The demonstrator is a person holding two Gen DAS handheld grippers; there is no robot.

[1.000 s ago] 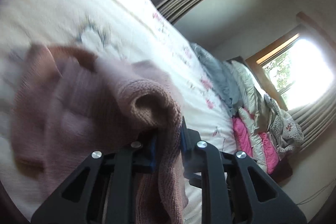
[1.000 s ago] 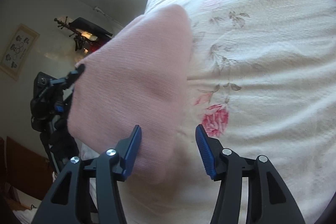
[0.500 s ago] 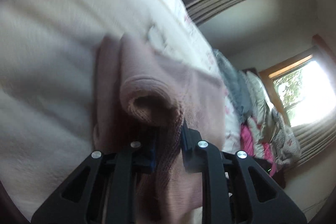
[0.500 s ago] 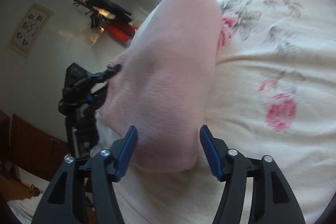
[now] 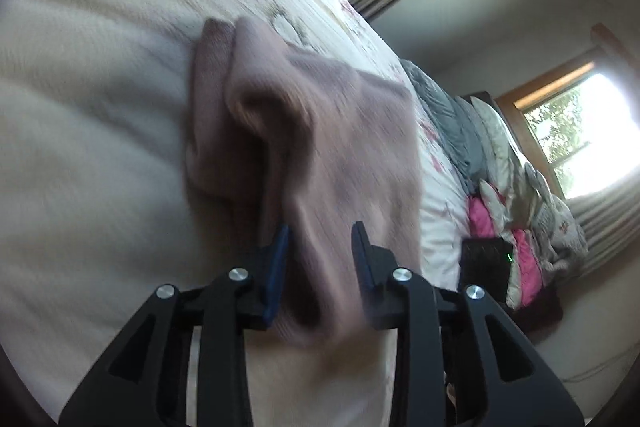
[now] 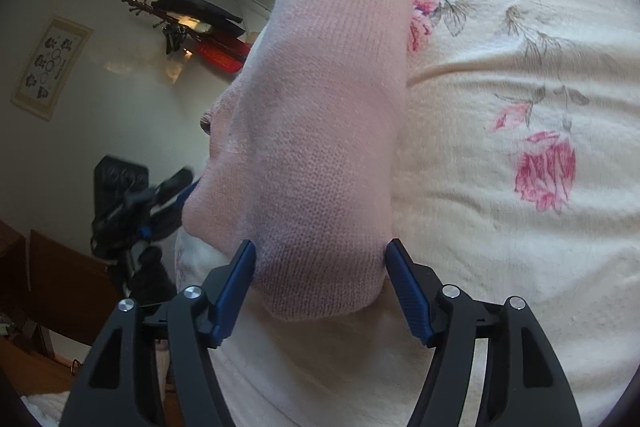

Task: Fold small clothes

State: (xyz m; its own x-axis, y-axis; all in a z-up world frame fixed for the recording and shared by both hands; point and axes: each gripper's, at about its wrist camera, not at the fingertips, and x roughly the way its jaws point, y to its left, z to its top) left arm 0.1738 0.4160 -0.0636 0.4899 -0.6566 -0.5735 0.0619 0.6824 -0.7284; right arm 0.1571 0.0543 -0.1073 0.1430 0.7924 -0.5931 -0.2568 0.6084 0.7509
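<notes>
The left gripper (image 5: 320, 251) stands with its jaws parted, the pink knitted garment (image 5: 320, 131) bunched loosely between them, not pinched. The right gripper (image 6: 320, 275) is spread wide, its blue pads (image 6: 236, 279) flanking the near end of the same garment (image 6: 320, 131). The garment lies folded near the edge of the cream floral bedspread (image 6: 520, 107). Farther off in the left view, grey and pink bedding (image 5: 492, 187) is heaped below a bright window (image 5: 580, 131).
</notes>
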